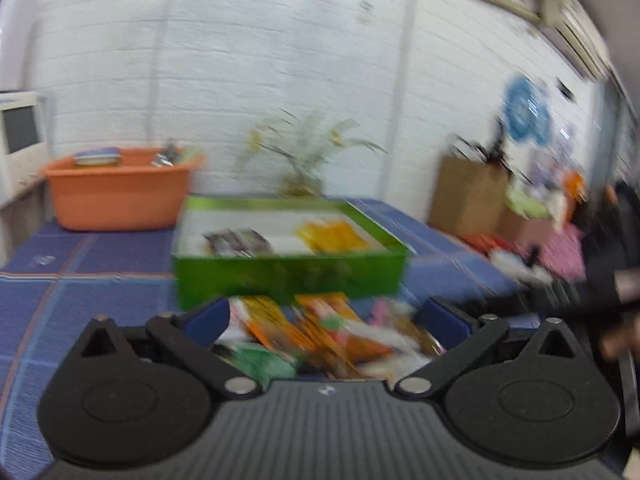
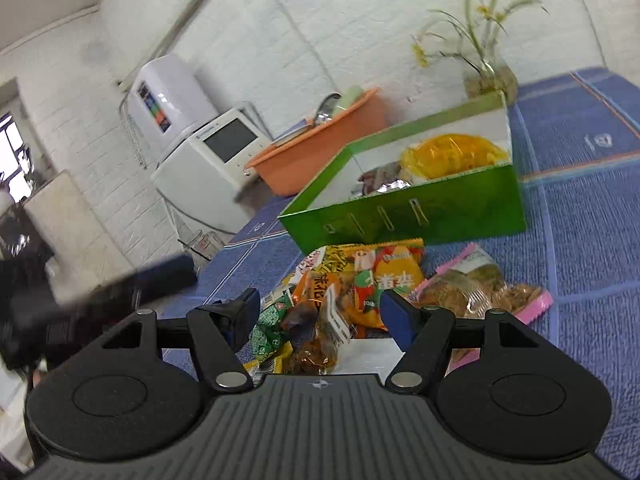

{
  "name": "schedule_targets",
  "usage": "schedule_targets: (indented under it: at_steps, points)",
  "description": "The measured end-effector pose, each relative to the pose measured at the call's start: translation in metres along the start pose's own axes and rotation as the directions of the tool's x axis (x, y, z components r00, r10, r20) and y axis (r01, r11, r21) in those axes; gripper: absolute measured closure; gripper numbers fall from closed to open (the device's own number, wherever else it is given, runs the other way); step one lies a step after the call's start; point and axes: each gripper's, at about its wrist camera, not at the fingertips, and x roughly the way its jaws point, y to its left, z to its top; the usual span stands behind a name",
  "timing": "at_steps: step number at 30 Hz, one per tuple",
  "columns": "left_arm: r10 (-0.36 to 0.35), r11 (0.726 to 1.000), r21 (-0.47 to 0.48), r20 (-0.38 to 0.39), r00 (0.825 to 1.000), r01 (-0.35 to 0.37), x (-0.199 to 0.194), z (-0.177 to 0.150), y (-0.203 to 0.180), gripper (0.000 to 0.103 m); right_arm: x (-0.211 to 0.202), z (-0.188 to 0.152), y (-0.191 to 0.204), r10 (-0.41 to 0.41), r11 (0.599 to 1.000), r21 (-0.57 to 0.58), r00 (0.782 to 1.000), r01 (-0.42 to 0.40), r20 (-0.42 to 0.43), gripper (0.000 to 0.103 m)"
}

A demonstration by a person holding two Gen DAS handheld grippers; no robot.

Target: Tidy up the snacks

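The worktop (image 2: 580,208), covered with a blue checked cloth, is carrying everything. An orange tub (image 2: 320,148) is standing at its far edge, near the white brick wall, with some items inside. A green box (image 2: 420,216) is sitting in the middle of the worktop, open at the top; a yellow packet (image 2: 452,154) and a dark shiny packet (image 2: 384,180) are lying inside it. A plant (image 2: 480,40) in a clear vase is standing behind the box. The snacks (image 2: 360,280) are lying in a loose pile just in front of the box, orange, green and pink packets overlapping each other. The left claw (image 1: 324,320) is hovering over the pile with its fingers spread wide, holding nothing; this view is blurred. The right claw (image 2: 318,312) is also standing spread above the pile, with packets showing between its blue pads (image 2: 396,316), but not gripped.
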Motion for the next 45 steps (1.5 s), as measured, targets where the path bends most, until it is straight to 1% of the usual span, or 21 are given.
schedule_targets:
  at_steps: [1,3,4,5,7,8,9,11,12,13,14,15,16,20,25,27,30,34,38,42,45]
  points:
    - [-0.015,0.999,0.041,-0.033,0.999,0.016,0.007,-0.006,-0.007,0.000,0.000,0.000,-0.002,0.002,1.000,0.013,1.000,-0.002,0.001,0.000]
    - [-0.010,0.995,0.101,-0.088,0.996,0.019,0.024,-0.014,-0.017,0.001,0.001,0.001,-0.003,-0.001,1.000,0.027,1.000,0.001,-0.003,0.000]
    - [-0.017,0.993,0.115,-0.105,0.994,0.029,0.030,-0.017,-0.019,0.004,0.001,0.001,-0.003,-0.002,1.000,0.029,1.000,0.003,-0.012,0.000]
    - [-0.035,0.993,0.111,-0.123,0.992,0.049,0.036,-0.019,-0.020,0.010,0.001,0.000,-0.003,-0.005,1.000,0.028,1.000,0.005,-0.017,0.000]
    - [-0.088,0.992,0.074,-0.164,0.983,0.101,0.048,-0.022,-0.016,0.014,0.004,-0.001,-0.002,-0.001,1.000,0.018,0.999,0.001,-0.035,0.000]
    - [-0.106,0.992,0.043,-0.186,0.977,0.116,0.053,-0.024,-0.013,0.020,0.006,-0.002,-0.002,0.001,1.000,0.018,0.999,0.000,-0.047,0.000]
    - [-0.119,0.992,0.013,-0.207,0.971,0.124,0.058,-0.027,-0.009,0.023,0.010,-0.002,-0.002,0.003,1.000,0.018,0.998,-0.002,-0.066,0.000]
    - [-0.141,0.990,-0.049,-0.234,0.962,0.133,0.066,-0.032,0.001,0.035,0.020,-0.003,-0.001,0.001,1.000,0.007,0.993,0.000,-0.119,0.023]
    - [-0.167,0.984,-0.098,-0.237,0.957,0.147,0.068,-0.034,0.008,0.035,0.027,-0.003,-0.001,-0.002,1.000,0.002,0.988,0.002,-0.153,0.052]
    - [-0.193,0.976,-0.140,-0.231,0.953,0.164,0.069,-0.036,0.015,0.039,0.035,-0.004,-0.002,-0.010,1.000,0.004,0.981,0.011,-0.193,0.070]
    - [-0.205,0.972,-0.162,-0.229,0.952,0.170,0.069,-0.036,0.020,0.043,0.040,-0.005,-0.002,-0.014,1.000,0.002,0.976,0.015,-0.219,0.076]
    - [-0.220,0.967,-0.180,-0.228,0.948,0.180,0.070,-0.037,0.024,0.046,0.043,-0.006,-0.002,-0.018,1.000,-0.006,0.973,0.017,-0.228,0.086]
    - [-0.238,0.959,-0.207,-0.226,0.945,0.192,0.069,-0.038,0.029,0.049,0.043,-0.006,-0.001,-0.015,1.000,-0.013,0.973,0.012,-0.228,0.090]
    - [-0.257,0.952,-0.227,-0.213,0.943,0.208,0.061,-0.037,0.030,0.051,0.036,-0.004,0.010,0.003,0.999,-0.042,0.976,-0.012,-0.217,0.092]
    - [-0.226,0.963,-0.180,-0.128,0.966,0.201,0.033,-0.023,0.022,0.051,0.016,0.002,0.034,0.030,0.991,-0.129,0.989,-0.049,-0.142,0.091]
    - [-0.209,0.969,-0.151,-0.095,0.973,0.193,0.023,-0.016,0.019,0.051,0.011,0.007,0.038,0.059,0.990,-0.122,0.991,-0.073,-0.117,0.091]
    - [-0.199,0.973,-0.130,-0.065,0.978,0.189,0.020,-0.003,0.021,0.051,0.011,0.016,0.037,0.093,0.990,-0.094,0.993,-0.101,-0.078,0.091]
    - [-0.163,0.982,-0.105,-0.063,0.985,0.156,0.037,0.021,0.027,0.051,0.033,0.039,0.023,0.128,0.992,-0.007,0.991,-0.128,-0.028,0.092]
    - [-0.116,0.990,-0.084,-0.063,0.991,0.110,0.069,0.053,0.034,0.051,0.052,0.067,0.000,0.150,0.985,0.079,0.988,-0.152,0.036,0.092]
    - [-0.064,0.996,-0.062,-0.070,0.995,0.060,0.108,0.075,0.040,0.051,0.076,0.092,-0.020,0.135,0.984,0.103,0.987,-0.143,0.086,0.092]
    - [-0.032,0.997,-0.068,-0.085,0.996,0.027,0.135,0.078,0.049,0.051,0.094,0.098,-0.031,0.104,0.988,0.105,0.990,-0.114,0.096,0.092]
